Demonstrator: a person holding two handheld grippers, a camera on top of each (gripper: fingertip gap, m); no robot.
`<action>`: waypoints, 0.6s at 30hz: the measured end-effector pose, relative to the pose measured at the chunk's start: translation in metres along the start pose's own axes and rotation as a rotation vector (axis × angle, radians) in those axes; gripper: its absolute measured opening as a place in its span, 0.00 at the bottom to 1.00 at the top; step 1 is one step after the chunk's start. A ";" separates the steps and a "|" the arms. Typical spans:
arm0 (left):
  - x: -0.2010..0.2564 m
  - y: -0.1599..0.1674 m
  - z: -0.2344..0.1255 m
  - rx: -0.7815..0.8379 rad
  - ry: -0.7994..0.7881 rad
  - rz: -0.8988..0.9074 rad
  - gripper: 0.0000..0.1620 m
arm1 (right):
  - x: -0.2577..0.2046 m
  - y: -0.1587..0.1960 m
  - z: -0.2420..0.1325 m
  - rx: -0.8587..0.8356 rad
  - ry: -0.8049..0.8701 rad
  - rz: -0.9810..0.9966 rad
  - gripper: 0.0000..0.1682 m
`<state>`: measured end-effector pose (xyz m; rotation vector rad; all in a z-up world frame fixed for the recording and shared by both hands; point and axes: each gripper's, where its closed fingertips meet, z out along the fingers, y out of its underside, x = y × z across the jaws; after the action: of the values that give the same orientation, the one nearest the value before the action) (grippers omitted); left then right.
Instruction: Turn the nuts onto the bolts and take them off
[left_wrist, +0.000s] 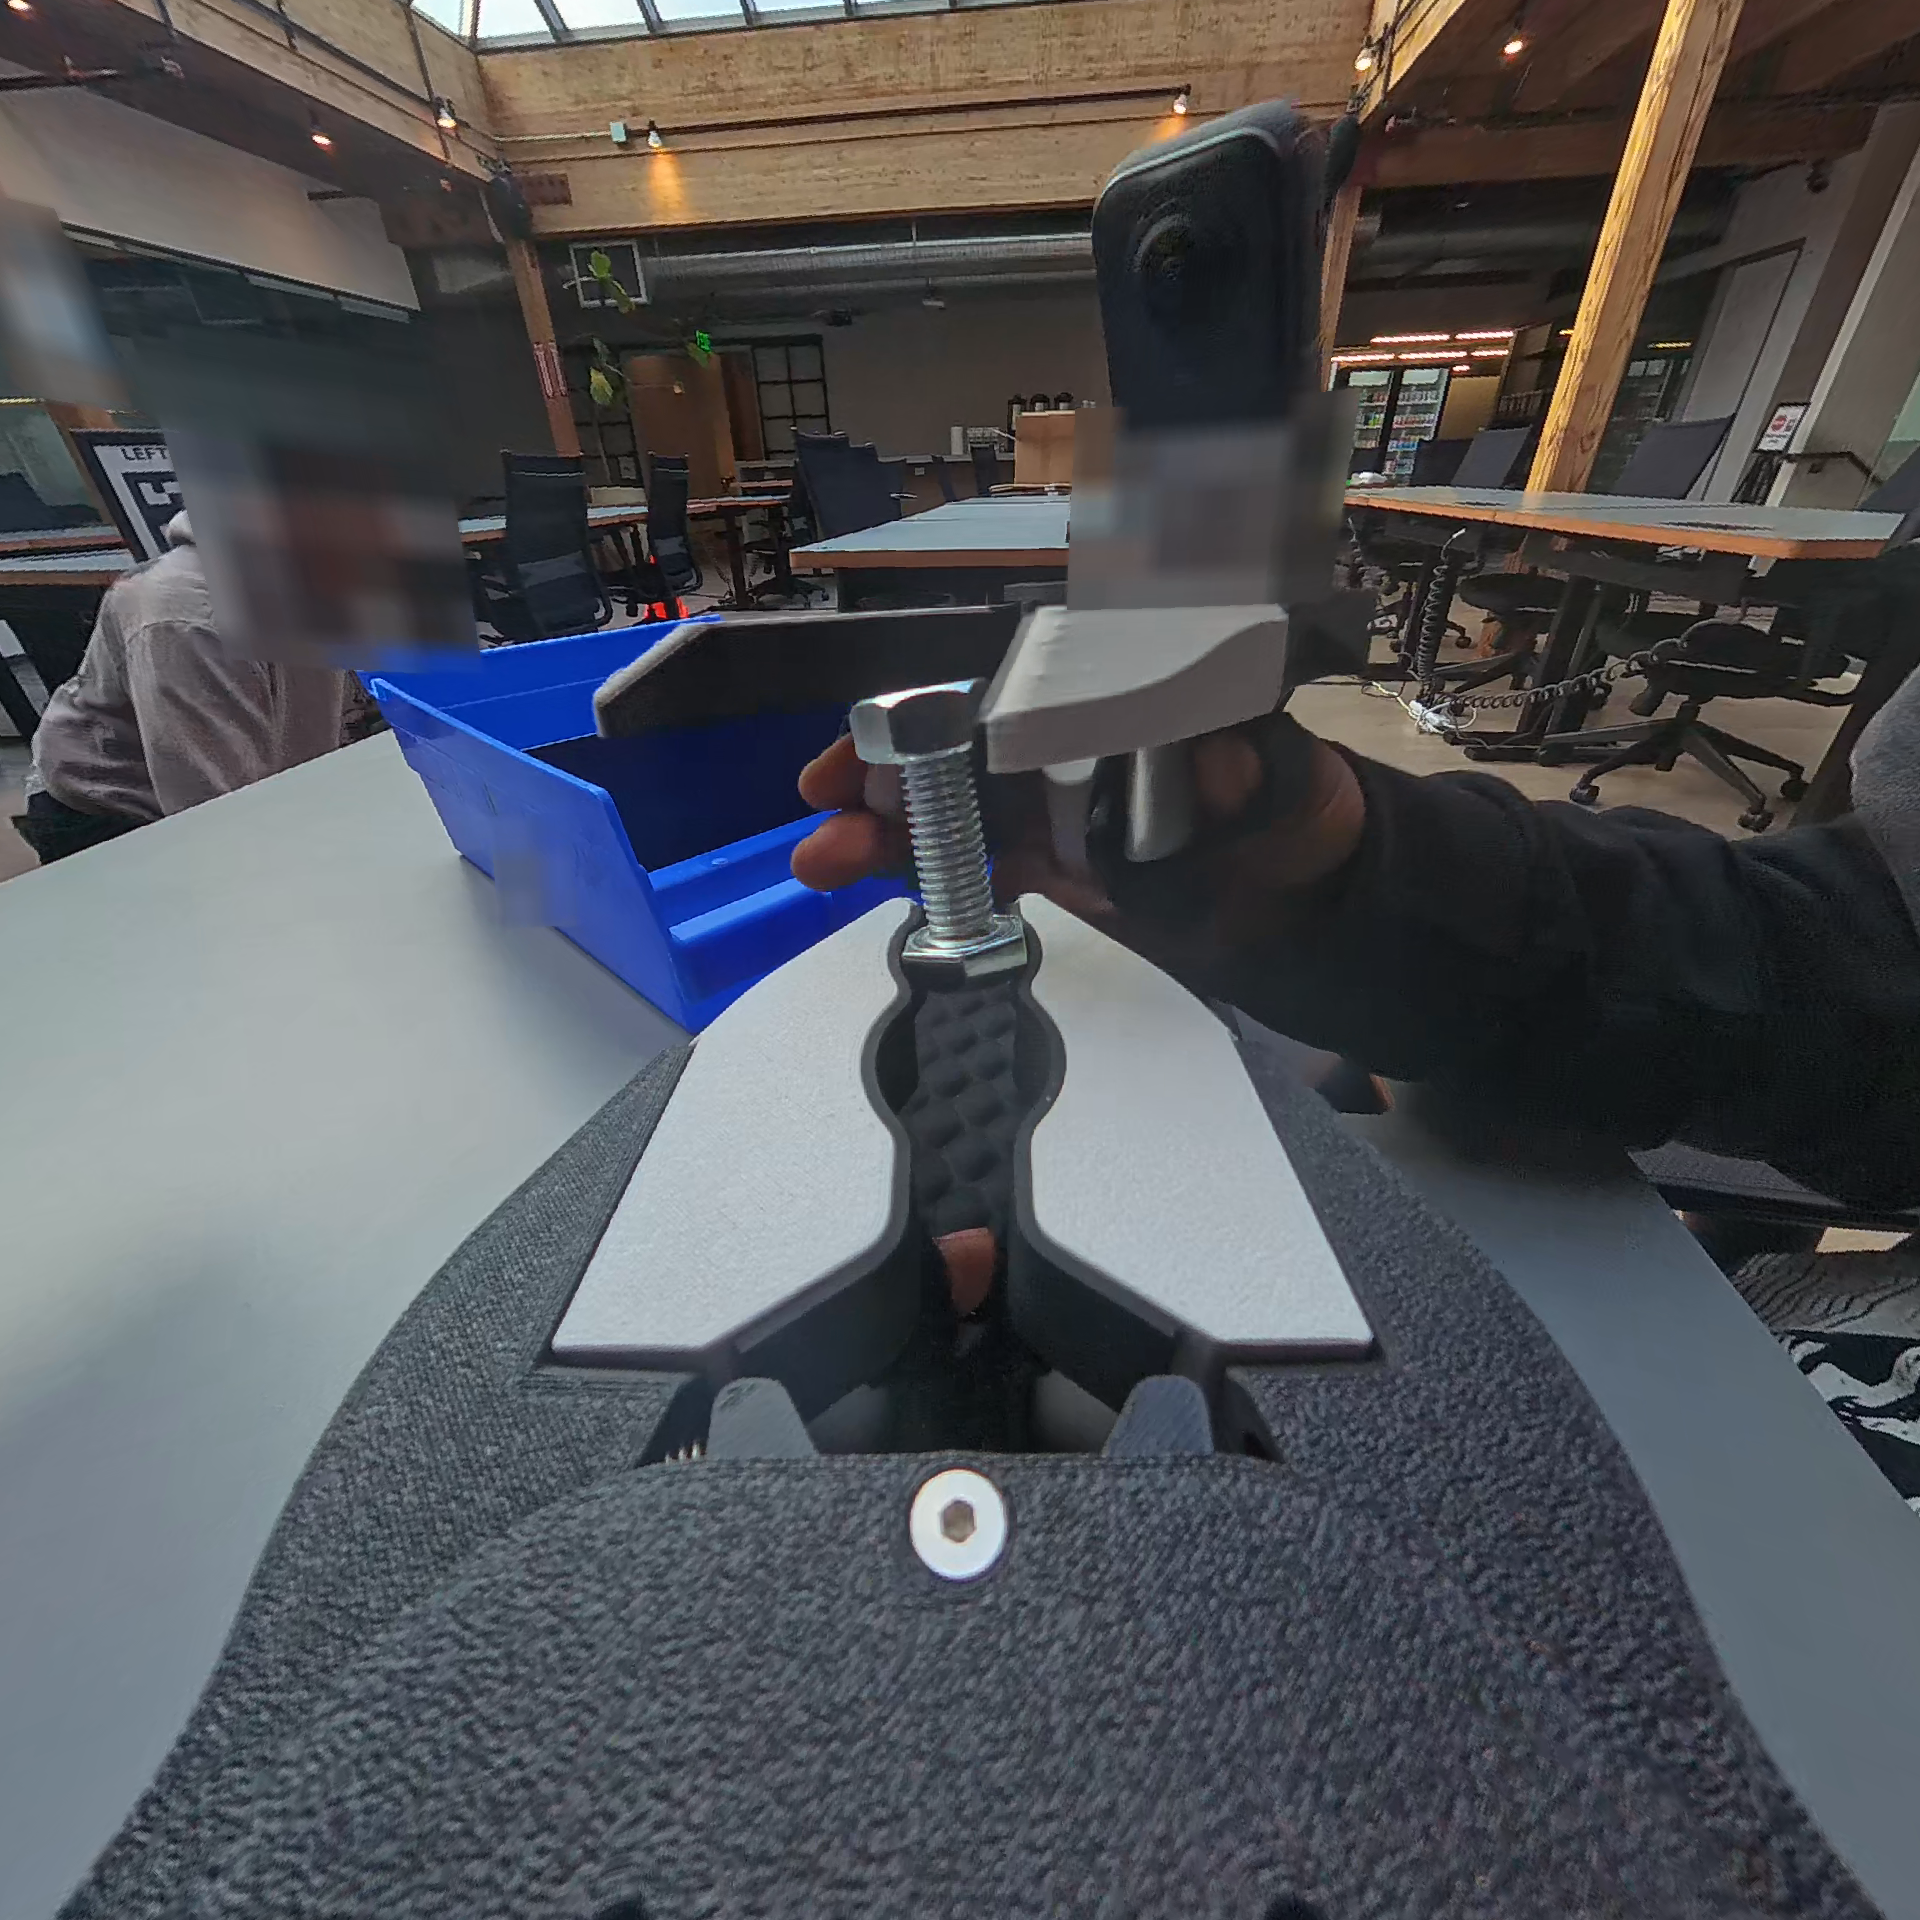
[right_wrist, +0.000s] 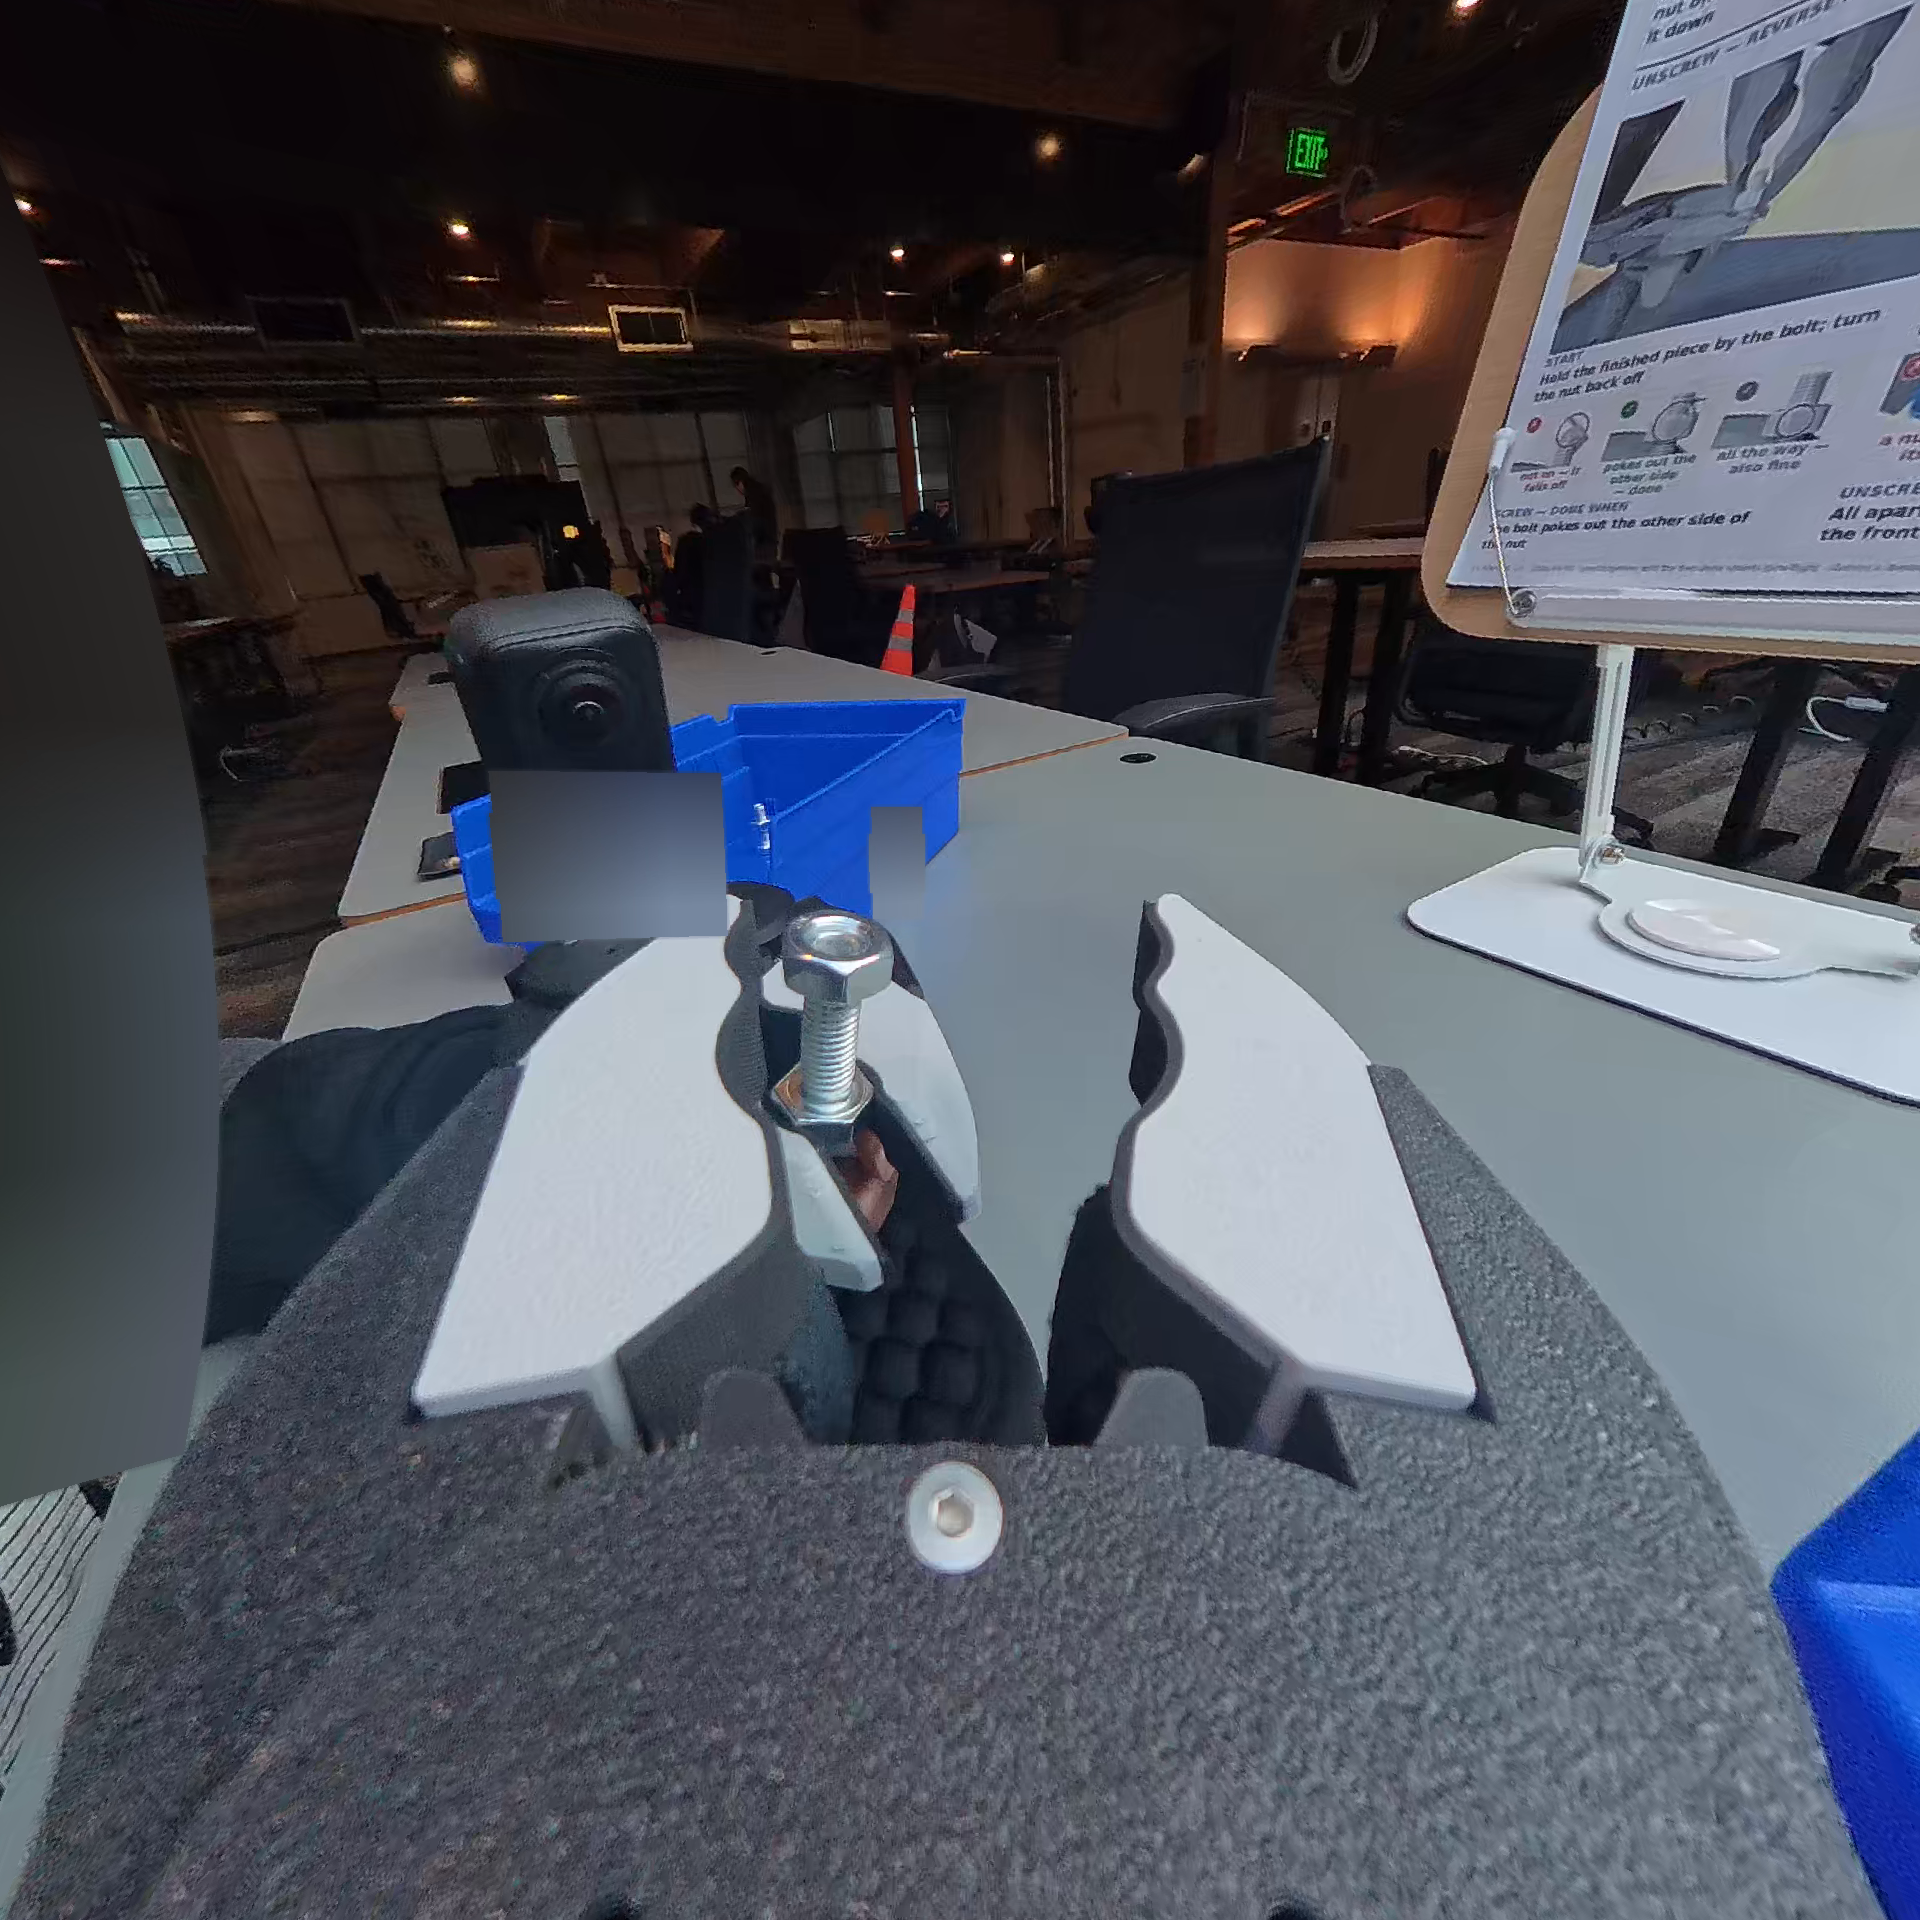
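My left gripper is shut on a silver hex nut at its fingertips. A silver bolt stands upright in the nut, its hex head at the top. My right gripper is open, with its fingers wide apart on either side of the bolt. The bolt head sits nearer its left finger than its right finger. The nut shows low on the thread. In the left wrist view the right gripper's grey finger is beside the bolt head.
A blue bin stands on the grey table behind the grippers and also shows in the right wrist view. An instruction sheet on a white stand stands at the right. Another blue bin corner is at the lower right. A person sits at the far left. Tip to tip, the grippers are about 5 centimeters apart.
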<state>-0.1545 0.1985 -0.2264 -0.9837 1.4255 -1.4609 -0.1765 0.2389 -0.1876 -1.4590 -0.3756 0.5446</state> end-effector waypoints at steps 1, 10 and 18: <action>0.000 0.000 0.000 0.000 0.001 0.001 0.09 | 0.000 0.001 0.002 -0.002 -0.003 0.000 0.41; 0.000 0.000 0.000 0.004 -0.002 0.000 0.08 | 0.008 0.000 -0.019 0.009 0.046 0.002 0.40; 0.000 -0.001 0.000 0.006 0.000 -0.001 0.09 | 0.006 -0.007 -0.025 0.037 0.030 -0.010 0.39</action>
<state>-0.1549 0.1986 -0.2256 -0.9809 1.4199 -1.4655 -0.1565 0.2213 -0.1831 -1.4271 -0.3467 0.5184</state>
